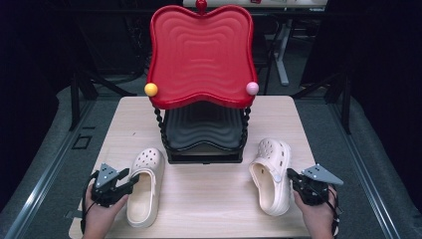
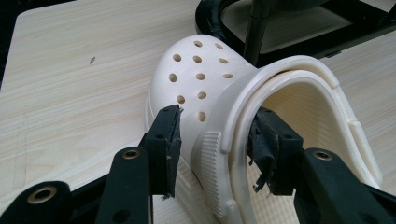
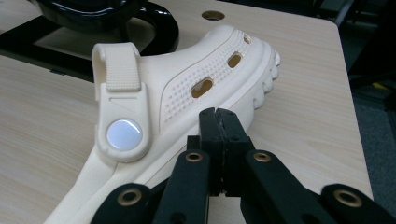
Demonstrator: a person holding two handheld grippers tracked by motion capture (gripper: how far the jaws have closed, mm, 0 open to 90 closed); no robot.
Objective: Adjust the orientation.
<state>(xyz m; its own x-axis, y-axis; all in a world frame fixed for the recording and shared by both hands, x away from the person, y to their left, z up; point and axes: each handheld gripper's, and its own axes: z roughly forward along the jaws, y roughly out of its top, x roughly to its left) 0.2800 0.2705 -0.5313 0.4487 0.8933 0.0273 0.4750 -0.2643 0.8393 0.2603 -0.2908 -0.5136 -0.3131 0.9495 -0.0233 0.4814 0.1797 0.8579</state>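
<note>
Two cream clogs lie on the wooden table. The left clog points away from me, and my left gripper sits at its left side. In the left gripper view one jaw presses the holed outer wall of this clog and the other sits inside behind the strap, so the left gripper is shut on that wall. The right clog lies at the right. My right gripper is beside its outer edge. Its jaws are shut together, empty, just short of the right clog's sole.
A two-tier rack stands mid-table behind the clogs, with a red wavy tray on top and a black tray below. Its black base frame reaches close to both clog toes. The table's right edge is near.
</note>
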